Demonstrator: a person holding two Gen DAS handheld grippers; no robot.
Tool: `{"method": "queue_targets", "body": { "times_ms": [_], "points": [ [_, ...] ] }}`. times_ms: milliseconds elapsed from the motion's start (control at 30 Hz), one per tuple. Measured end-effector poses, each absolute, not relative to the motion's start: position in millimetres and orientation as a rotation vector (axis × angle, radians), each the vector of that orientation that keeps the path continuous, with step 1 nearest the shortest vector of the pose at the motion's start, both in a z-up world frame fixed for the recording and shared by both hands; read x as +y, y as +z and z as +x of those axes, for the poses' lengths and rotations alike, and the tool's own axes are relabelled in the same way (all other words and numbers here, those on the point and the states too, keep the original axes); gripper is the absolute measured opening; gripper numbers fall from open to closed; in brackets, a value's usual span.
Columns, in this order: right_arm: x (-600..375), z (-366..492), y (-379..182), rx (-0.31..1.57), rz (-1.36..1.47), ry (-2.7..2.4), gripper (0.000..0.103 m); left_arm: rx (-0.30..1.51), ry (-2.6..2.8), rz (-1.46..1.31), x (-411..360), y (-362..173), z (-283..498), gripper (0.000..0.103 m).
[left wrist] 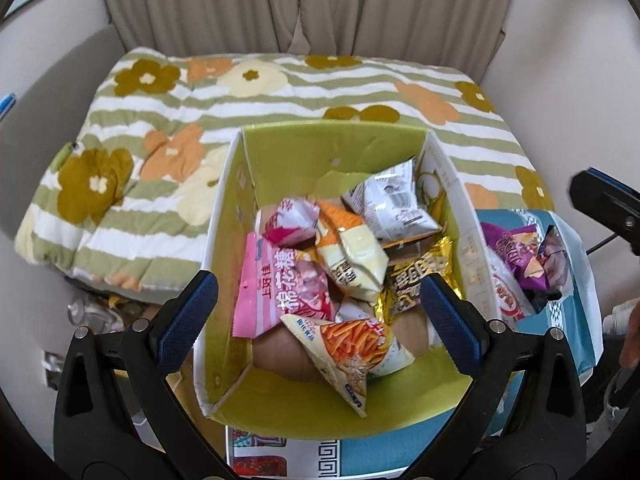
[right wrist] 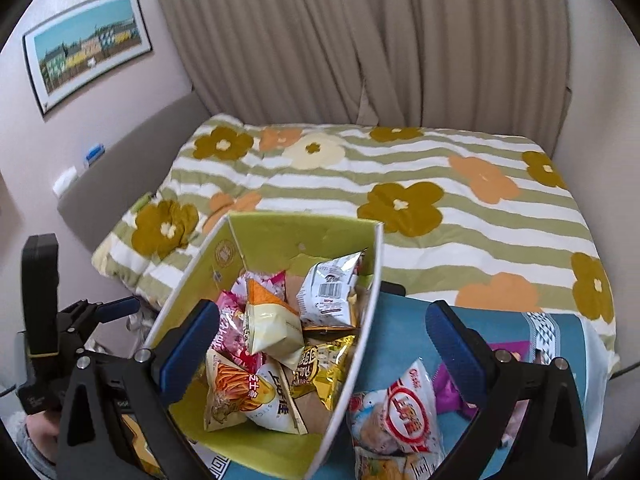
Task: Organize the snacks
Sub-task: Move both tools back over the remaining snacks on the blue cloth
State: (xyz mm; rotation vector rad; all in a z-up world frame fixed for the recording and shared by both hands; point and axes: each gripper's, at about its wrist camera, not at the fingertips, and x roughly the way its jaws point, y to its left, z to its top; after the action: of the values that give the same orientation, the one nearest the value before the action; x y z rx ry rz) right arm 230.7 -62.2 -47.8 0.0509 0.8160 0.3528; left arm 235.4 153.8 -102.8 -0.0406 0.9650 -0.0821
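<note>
A green-lined cardboard box (left wrist: pixel 332 148) holds several snack packs: a pink marshmallow bag (left wrist: pixel 276 284), an orange-stick pack (left wrist: pixel 352 352), a cream pack (left wrist: pixel 352 256), a gold pack (left wrist: pixel 420 276) and a grey pack (left wrist: pixel 396 200). My left gripper (left wrist: pixel 316 316) is open and empty above the box's near side. More packs lie right of the box, a red-and-white one (right wrist: pixel 404 412) and a purple one (left wrist: pixel 516 252). My right gripper (right wrist: pixel 320 344) is open and empty over the box's right wall (right wrist: pixel 360 344). The box also shows in the right wrist view (right wrist: pixel 296 236).
The box stands on a teal surface (right wrist: pixel 404 332) beside a bed with a flowered striped quilt (right wrist: pixel 440 184). Beige curtains (right wrist: pixel 340 40) hang behind. A framed picture (right wrist: pixel 88 48) is on the left wall. Clutter lies on the floor (left wrist: pixel 96 312) left of the box.
</note>
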Motion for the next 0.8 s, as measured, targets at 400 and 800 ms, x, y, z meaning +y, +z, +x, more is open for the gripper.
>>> {"method": "queue_targets", "body": {
  "times_ms": [400, 800],
  "points": [
    [-171.1, 164.5, -16.8, 0.721, 0.097, 0.253, 0.103, 0.897, -0.111, -0.037, 67.9, -71.6, 186.5, 0.101],
    [-285.5, 120.6, -37.2, 0.751, 0.089, 0.218, 0.103, 0.907, -0.094, -0.081, -39.6, -94.4, 134.9, 0.101]
  ]
}}
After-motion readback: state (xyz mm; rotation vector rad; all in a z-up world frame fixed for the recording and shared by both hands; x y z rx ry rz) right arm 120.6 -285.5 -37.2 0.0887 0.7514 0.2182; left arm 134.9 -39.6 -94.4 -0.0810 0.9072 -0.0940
